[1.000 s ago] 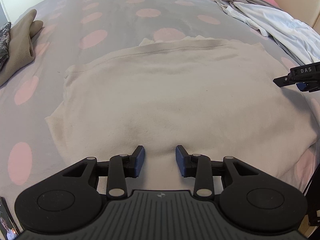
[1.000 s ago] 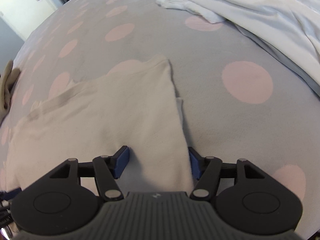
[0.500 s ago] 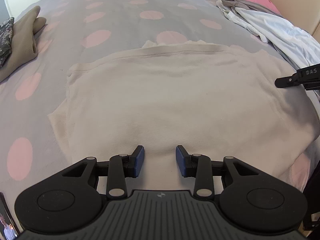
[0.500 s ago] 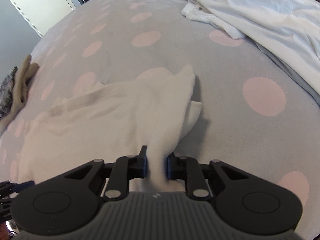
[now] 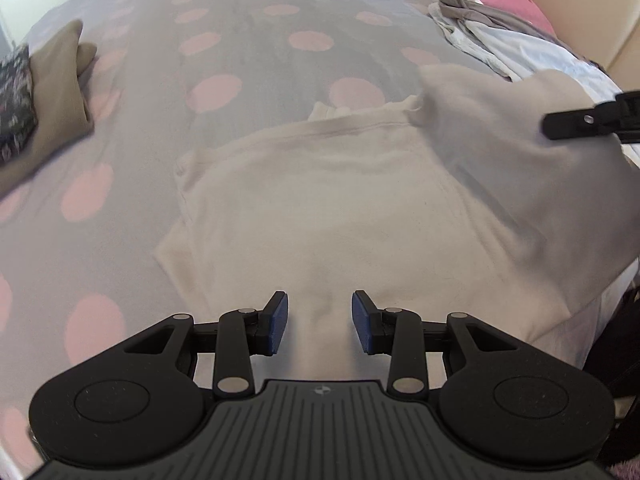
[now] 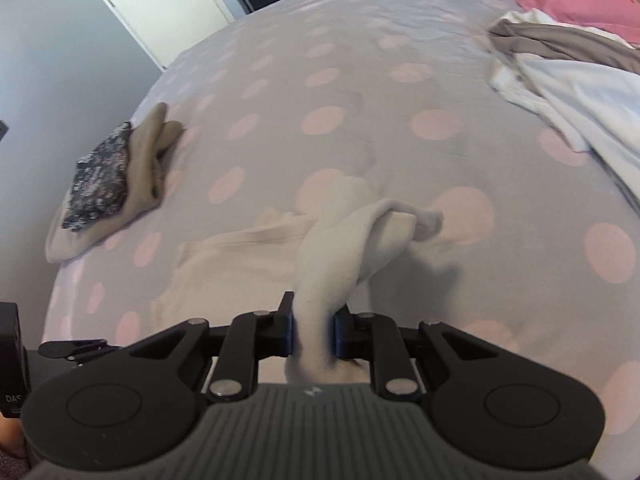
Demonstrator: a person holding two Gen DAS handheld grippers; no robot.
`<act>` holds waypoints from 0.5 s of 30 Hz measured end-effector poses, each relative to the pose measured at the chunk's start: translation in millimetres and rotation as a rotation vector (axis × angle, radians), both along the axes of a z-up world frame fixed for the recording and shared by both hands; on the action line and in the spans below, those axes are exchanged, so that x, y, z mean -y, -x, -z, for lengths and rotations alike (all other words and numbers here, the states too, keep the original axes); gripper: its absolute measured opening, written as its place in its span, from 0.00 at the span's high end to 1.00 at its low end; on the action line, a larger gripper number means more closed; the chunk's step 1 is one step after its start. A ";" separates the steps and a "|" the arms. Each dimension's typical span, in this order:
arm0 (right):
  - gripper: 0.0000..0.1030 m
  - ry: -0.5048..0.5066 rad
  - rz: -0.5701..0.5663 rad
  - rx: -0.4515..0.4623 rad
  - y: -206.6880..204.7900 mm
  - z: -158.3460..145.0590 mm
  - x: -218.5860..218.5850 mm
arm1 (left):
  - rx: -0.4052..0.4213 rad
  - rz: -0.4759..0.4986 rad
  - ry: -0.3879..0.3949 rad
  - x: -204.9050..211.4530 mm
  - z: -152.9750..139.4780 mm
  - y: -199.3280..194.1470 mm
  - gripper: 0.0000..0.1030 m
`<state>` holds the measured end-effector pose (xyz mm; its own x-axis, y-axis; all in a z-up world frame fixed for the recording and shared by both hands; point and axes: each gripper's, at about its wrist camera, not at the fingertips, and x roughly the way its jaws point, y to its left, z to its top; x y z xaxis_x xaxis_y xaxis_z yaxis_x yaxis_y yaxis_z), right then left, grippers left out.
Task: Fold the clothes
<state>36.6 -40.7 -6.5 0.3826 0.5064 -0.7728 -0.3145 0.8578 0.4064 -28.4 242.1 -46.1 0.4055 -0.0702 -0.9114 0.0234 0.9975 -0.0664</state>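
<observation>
While right tongs [image 6: 314, 334] pinch soft cream sweater [image 6: 332, 272], left tongs [image 5: 319, 322] gape.

The right gripper [image 6: 313, 330] — jaws wide a second ago — now pinches the cream garment's [image 5: 328, 216] right edge and lifts it off the bedspread [image 6: 360, 80]. That side hangs bunched and raised — before, it lay flat. The left gripper [image 5: 319, 322] is higher too.
</observation>
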 end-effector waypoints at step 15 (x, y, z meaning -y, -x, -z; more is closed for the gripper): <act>0.81 0.046 -0.149 -0.004 19.2 11.4 -140.3 | 0.069 -0.093 0.068 -42.9 -16.8 -6.5 0.76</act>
<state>17.5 99.5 -17.8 0.3028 0.5217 -0.7976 -0.4387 0.8192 0.3693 -21.9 285.0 -29.3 0.4744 -0.0904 -0.8757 -0.0619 0.9888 -0.1356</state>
